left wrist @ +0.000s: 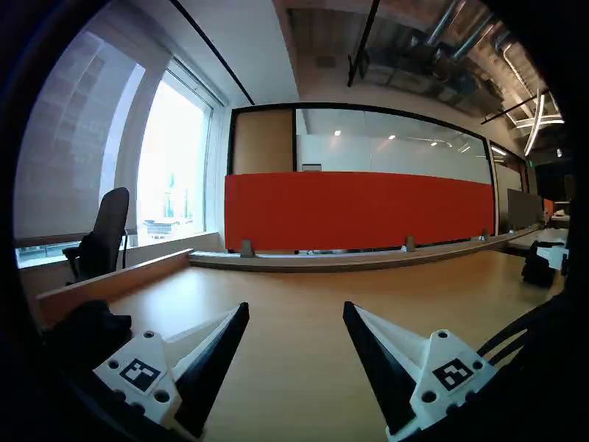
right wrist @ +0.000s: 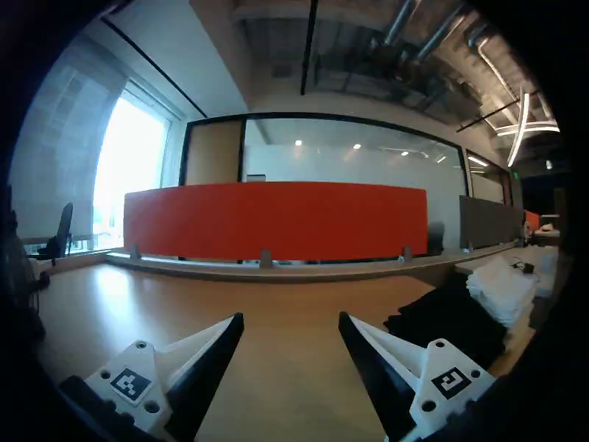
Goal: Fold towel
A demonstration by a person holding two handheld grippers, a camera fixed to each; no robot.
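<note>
In the left gripper view my left gripper (left wrist: 296, 308) stands open just above the bare wooden table (left wrist: 309, 295), nothing between its fingers. In the right gripper view my right gripper (right wrist: 291, 318) is open too, low over the same table (right wrist: 294, 309). A black towel pile (right wrist: 449, 313) lies on the table to the right of the right gripper, with a stack of folded white towels (right wrist: 506, 289) behind it. Dark cloth (left wrist: 92, 324) lies at the table's left side beside the left gripper's left finger. More dark and white cloth (left wrist: 546, 264) shows at the far right.
A red divider panel (left wrist: 353, 210) runs along the far edge of the table, also seen as the red divider panel (right wrist: 276, 221). A black office chair (left wrist: 103, 236) stands by the bright window (left wrist: 173, 177) at the left. A glass wall lies behind the divider.
</note>
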